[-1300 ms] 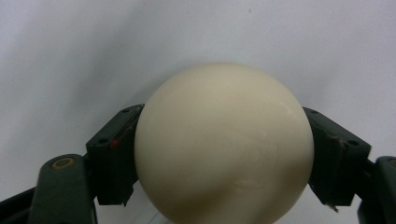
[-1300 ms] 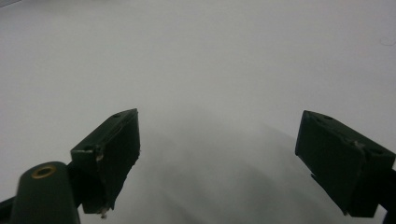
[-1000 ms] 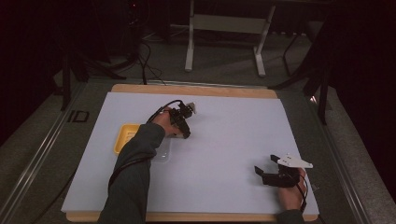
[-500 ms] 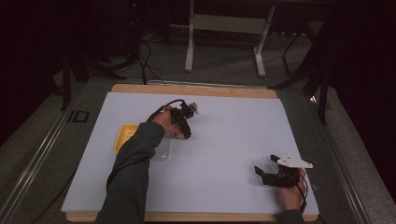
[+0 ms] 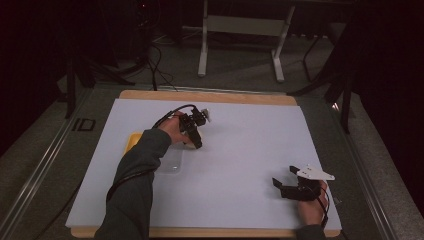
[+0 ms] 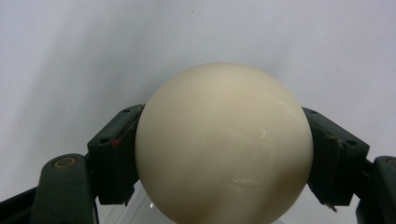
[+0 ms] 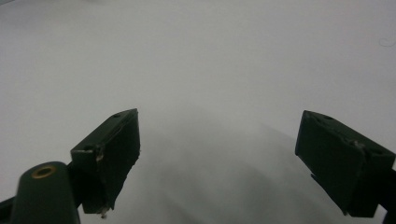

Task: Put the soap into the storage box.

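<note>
A smooth cream-white ball, round like an egg, sits between the black jaws of my left gripper, with both pads pressed on its sides. From above, the left gripper hangs over the white mat left of centre and points down; the ball is hidden there by the gripper. My right gripper rests low near the mat's front right corner. Its jaws stand wide apart with nothing but bare mat between them.
A yellow flat thing lies on the white mat, partly under the left sleeve. A clear plastic container lies just in front of the left gripper. The wooden board's edge frames the mat. Table legs and cables stand behind.
My left gripper has risen slightly with the ball, and the sleeve covers more of the yellow thing. The right gripper has stayed put.
</note>
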`<state>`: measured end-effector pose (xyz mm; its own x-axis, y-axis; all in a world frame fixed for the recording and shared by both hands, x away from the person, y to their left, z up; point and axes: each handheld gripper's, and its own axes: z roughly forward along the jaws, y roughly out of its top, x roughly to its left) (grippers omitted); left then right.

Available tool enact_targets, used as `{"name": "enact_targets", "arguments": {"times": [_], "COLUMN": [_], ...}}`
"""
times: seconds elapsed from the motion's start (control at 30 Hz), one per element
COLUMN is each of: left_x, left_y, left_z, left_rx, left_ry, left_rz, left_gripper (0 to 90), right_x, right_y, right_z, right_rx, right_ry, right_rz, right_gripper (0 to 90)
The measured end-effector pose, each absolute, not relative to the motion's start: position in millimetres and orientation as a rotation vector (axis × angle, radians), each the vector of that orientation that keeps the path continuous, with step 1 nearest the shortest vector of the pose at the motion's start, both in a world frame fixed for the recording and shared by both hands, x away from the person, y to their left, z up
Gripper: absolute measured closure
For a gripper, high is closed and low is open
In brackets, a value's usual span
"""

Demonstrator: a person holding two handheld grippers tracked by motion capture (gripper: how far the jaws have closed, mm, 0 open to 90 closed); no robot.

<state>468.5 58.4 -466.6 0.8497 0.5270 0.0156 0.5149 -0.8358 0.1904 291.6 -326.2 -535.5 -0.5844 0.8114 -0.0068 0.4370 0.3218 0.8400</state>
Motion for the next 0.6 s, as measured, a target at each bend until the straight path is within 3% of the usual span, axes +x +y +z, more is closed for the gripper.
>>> {"name": "enact_targets", "arguments": {"times": [0.6], "left_x": [448], "left_y": [88], "left_z": [-448], "left_rx": [2.812], "left_ry": [0.773], "left_rz": [0.114], "left_gripper": [23.3], "right_x": [291], "right_y": [-326], "right_z": [-536], "right_rx": [1.099], "right_ry": [2.161], "right_rz": [1.167], "right_gripper": [13.9]}}
